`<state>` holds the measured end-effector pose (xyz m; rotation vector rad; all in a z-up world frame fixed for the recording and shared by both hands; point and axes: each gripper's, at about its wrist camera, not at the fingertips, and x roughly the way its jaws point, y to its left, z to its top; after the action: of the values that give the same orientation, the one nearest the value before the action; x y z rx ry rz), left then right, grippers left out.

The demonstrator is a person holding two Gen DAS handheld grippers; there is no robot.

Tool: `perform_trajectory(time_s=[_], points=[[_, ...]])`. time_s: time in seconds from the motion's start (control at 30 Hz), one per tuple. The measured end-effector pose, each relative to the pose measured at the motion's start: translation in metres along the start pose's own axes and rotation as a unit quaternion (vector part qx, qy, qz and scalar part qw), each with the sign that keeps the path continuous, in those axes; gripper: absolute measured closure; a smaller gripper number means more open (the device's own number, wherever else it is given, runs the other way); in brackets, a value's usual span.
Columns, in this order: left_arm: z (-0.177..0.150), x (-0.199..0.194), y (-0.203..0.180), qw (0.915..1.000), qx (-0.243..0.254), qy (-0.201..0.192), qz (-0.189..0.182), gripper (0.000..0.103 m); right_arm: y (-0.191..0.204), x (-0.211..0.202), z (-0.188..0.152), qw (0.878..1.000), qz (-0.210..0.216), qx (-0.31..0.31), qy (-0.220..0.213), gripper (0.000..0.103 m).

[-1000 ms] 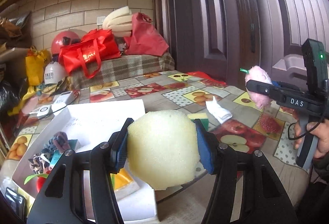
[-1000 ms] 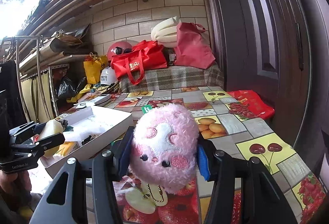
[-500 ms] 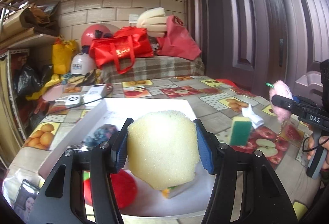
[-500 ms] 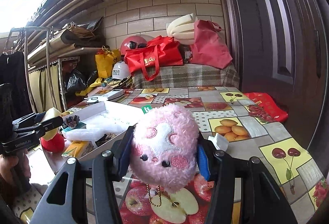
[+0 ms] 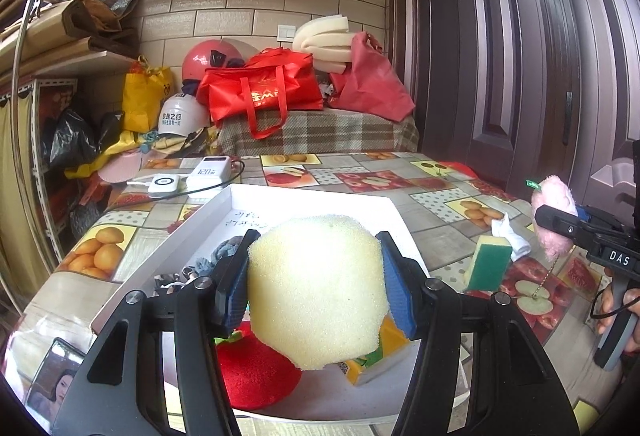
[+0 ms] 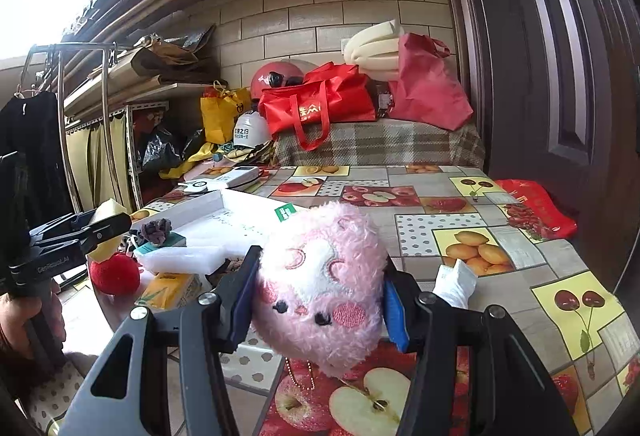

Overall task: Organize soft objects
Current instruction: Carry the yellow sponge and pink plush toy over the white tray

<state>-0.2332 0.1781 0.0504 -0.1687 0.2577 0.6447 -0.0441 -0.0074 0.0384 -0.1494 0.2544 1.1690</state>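
My left gripper (image 5: pixel 316 288) is shut on a pale yellow foam sponge (image 5: pixel 316 292) and holds it above the near end of a white box (image 5: pixel 312 198). The box holds a red soft ball (image 5: pixel 256 372), a yellow packet (image 5: pixel 372 364) and a grey-blue scrunchie (image 5: pixel 224 254). My right gripper (image 6: pixel 318 294) is shut on a pink plush toy (image 6: pixel 320 288) with a bead chain, above the tablecloth to the right of the box. The right gripper also shows in the left wrist view (image 5: pixel 560 224). The left gripper also shows in the right wrist view (image 6: pixel 100 226).
A green and yellow scrub sponge (image 5: pixel 490 262) stands on the fruit-print tablecloth (image 6: pixel 460 236) beside a white cloth piece (image 6: pixel 454 282). Power banks (image 5: pixel 208 172) lie behind the box. Red bags (image 5: pixel 264 92) and helmets sit at the back. A dark door (image 5: pixel 520 56) is on the right.
My left gripper has swung left with the foam sponge, from over the box's right edge to over its near end. The right gripper with the plush has shifted slightly toward the box.
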Motion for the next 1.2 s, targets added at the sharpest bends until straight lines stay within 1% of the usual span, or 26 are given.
perform_trajectory(time_s=[0.2,0.43,0.57,0.67,0.8,0.93,1.0,1.07,1.13,1.2], points=[[0.001,0.0,0.005,0.9999,-0.006,-0.004,0.01,0.045,0.01,0.01,0.001,1.0,0.015,0.001,0.011,0.049],[0.003,0.004,0.038,0.9981,-0.046,-0.007,0.041,0.045,0.03,0.032,0.0,0.998,0.048,0.002,0.033,0.049],[0.002,0.006,0.052,0.9966,-0.068,-0.004,0.047,0.045,0.05,0.042,-0.001,0.997,0.065,-0.017,0.037,0.049],[0.001,0.007,0.055,0.9958,-0.078,-0.003,0.047,0.045,0.068,0.045,-0.001,0.995,0.086,-0.034,0.032,0.049],[0.002,0.009,0.056,0.9956,-0.08,0.001,0.049,0.045,0.089,0.052,0.0,0.99,0.131,-0.047,0.037,0.05],[0.003,0.01,0.054,0.996,-0.075,0.003,0.047,0.045,0.111,0.065,-0.001,0.981,0.171,-0.072,0.06,0.05],[0.003,0.01,0.054,0.9961,-0.075,0.003,0.047,0.045,0.122,0.074,-0.002,0.975,0.184,-0.088,0.084,0.05],[0.003,0.01,0.054,0.996,-0.075,0.003,0.047,0.045,0.127,0.087,-0.003,0.97,0.194,-0.095,0.113,0.05],[0.003,0.011,0.053,0.9961,-0.074,0.003,0.047,0.045,0.128,0.1,-0.005,0.966,0.197,-0.089,0.142,0.05],[0.003,0.011,0.053,0.9962,-0.073,0.003,0.048,0.045,0.123,0.112,-0.004,0.966,0.193,-0.075,0.157,0.05]])
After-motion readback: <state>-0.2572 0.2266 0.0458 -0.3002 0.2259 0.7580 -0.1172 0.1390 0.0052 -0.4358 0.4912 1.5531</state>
